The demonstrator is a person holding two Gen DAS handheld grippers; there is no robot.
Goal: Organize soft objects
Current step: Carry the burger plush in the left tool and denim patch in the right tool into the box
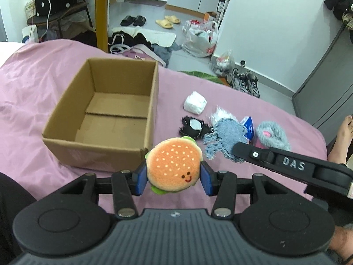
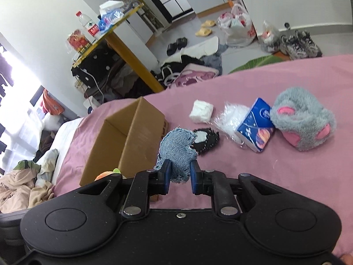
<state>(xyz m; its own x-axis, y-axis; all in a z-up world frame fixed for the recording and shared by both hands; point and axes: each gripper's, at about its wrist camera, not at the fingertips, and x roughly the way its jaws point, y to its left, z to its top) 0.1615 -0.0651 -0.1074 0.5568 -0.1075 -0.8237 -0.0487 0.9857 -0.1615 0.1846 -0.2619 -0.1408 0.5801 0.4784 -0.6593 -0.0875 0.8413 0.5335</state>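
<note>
A pink bedsheet (image 1: 44, 84) covers the bed you are working on, with a cluttered floor beyond it. An open, empty box (image 1: 106, 110) sits on the sheet, and the soft things lie in a loose group to its right: a white wad (image 1: 195, 104), a black patch (image 1: 194, 128), a tissue pack (image 2: 256, 125), clear wrap (image 2: 229, 119) and a grey plush (image 2: 302, 121).

Your left gripper (image 1: 174, 177) has its jaws closed on the burger (image 1: 174, 165), pads pressing both sides, held above the sheet just beside the box's near right corner. Your right gripper (image 2: 179, 177) is pinching the denim scrap (image 2: 176, 152), jaws nearly together with the cloth bunched between them; the scrap hangs off the sheet, in front of the black patch.

Both picks look done, so the step in hand is carrying to the box. For the burger, swing left and forward until it clears the near wall, then lower it inside before you let go. Bring the denim in after it, over the right wall, and keep the two tools from crossing. The scrap is limp and may drag on the rim, so lift it high enough first
</note>
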